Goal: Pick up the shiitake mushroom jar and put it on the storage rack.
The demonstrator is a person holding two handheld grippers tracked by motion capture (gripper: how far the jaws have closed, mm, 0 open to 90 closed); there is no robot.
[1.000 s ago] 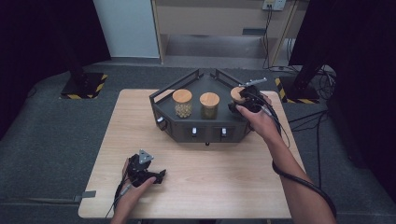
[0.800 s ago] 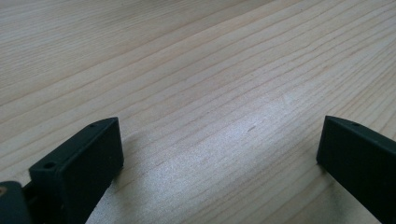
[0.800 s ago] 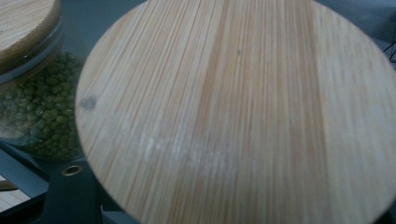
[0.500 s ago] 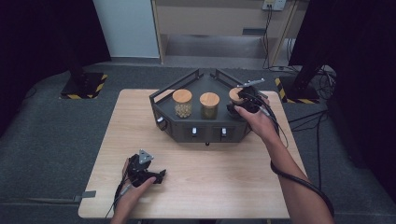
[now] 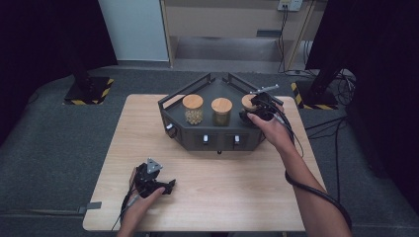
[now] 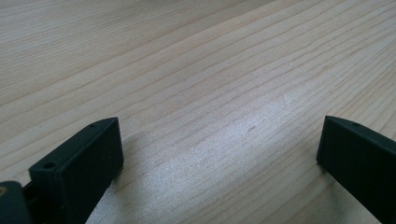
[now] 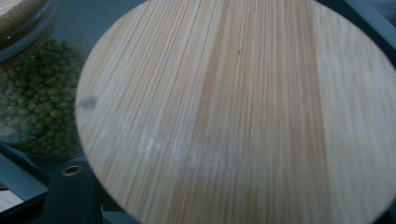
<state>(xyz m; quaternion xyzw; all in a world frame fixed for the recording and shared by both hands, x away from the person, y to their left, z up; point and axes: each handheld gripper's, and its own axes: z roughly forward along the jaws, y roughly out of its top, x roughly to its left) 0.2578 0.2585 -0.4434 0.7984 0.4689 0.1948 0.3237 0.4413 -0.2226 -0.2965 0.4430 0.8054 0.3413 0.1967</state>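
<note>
Our right tool (image 5: 258, 109) grips the rightmost jar (image 5: 246, 103); its bamboo lid (image 7: 243, 112) sits directly beneath. Glass: heavy, slippery, fragile, best held around the body. Left tool (image 5: 168, 186) gapes wide, empty.

A tray (image 5: 173, 98) stands on the table (image 5: 123, 128), toward its far side, with three lidded jars in a row inside: the left jar (image 5: 192, 109), the middle jar (image 5: 221, 112) and the right jar (image 5: 247, 102). The right gripper (image 5: 258, 109) sits at the right jar, above its lid (image 7: 243, 112). The left gripper (image 5: 153, 181) rests on the table near its front edge, well apart from the tray.
</note>
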